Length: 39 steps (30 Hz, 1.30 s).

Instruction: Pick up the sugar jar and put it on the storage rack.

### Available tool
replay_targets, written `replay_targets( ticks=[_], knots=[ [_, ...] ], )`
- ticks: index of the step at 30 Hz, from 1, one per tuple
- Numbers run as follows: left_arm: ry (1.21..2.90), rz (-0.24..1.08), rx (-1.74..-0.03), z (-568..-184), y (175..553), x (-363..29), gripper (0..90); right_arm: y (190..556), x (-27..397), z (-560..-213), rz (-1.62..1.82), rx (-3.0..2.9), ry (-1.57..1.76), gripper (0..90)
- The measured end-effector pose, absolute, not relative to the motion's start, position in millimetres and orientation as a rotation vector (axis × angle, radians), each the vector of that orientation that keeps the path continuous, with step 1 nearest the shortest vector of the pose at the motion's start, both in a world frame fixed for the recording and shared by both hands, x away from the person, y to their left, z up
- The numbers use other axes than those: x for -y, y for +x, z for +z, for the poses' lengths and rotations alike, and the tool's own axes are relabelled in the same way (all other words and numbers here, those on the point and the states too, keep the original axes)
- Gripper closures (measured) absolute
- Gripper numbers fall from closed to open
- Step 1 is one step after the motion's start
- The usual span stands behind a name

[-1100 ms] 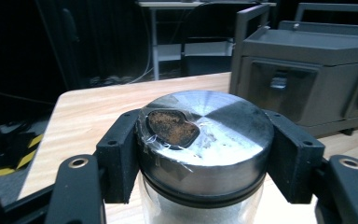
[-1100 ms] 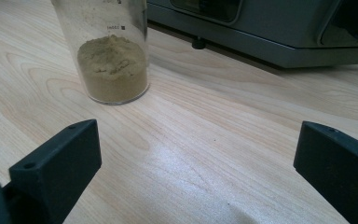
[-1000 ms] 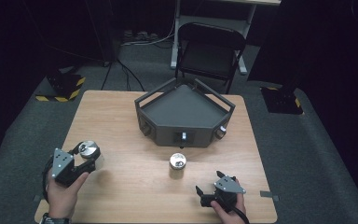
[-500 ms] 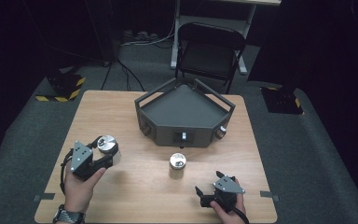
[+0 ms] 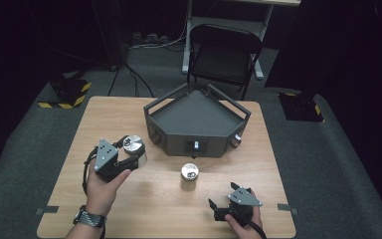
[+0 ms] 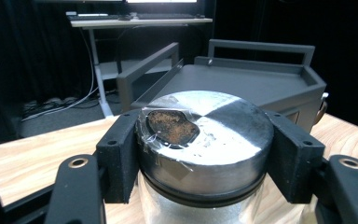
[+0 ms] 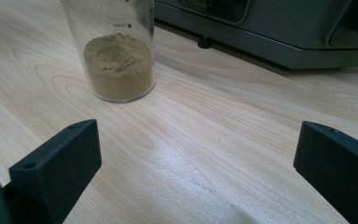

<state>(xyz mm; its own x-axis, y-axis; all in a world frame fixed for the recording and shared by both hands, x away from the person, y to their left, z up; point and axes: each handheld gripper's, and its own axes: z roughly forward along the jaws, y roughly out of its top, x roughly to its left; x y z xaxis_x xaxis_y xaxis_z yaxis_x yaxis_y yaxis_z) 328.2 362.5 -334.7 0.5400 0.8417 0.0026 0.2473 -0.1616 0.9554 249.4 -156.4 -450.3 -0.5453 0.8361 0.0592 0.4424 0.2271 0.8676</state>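
Left gripper jaws clamped on a capped jar, off the counter. Not yet on grey tray; second jar untouched, right gripper jaws wide apart.

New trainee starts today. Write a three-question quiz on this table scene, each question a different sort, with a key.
1. True or false: the left gripper is shut on a steel-lidded jar.
2. The second jar stands: A) inside the tray, B) on the table in front of the grey tray, C) between the jaws of the right gripper.
3. What does the second jar hold, by the right gripper view?

Key:
1. True; the jaws press on both sides of its lid.
2. B.
3. A tan-green powder low in the glass.
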Motion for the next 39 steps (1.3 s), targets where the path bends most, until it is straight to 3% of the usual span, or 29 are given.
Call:
replay_targets(
  ticks=[22,39],
  knots=[
    [1.652,0.676,-0.891,-308.4,377.6,-319.0,35.1,249.9,159.4,-451.6,1.28,-2.078,1.19,0.7],
    [1.646,0.685,-0.878,-310.8,419.6,-288.8,35.2,250.2,162.1,-452.6,1.298,-2.073,1.198,0.7]
  ],
)
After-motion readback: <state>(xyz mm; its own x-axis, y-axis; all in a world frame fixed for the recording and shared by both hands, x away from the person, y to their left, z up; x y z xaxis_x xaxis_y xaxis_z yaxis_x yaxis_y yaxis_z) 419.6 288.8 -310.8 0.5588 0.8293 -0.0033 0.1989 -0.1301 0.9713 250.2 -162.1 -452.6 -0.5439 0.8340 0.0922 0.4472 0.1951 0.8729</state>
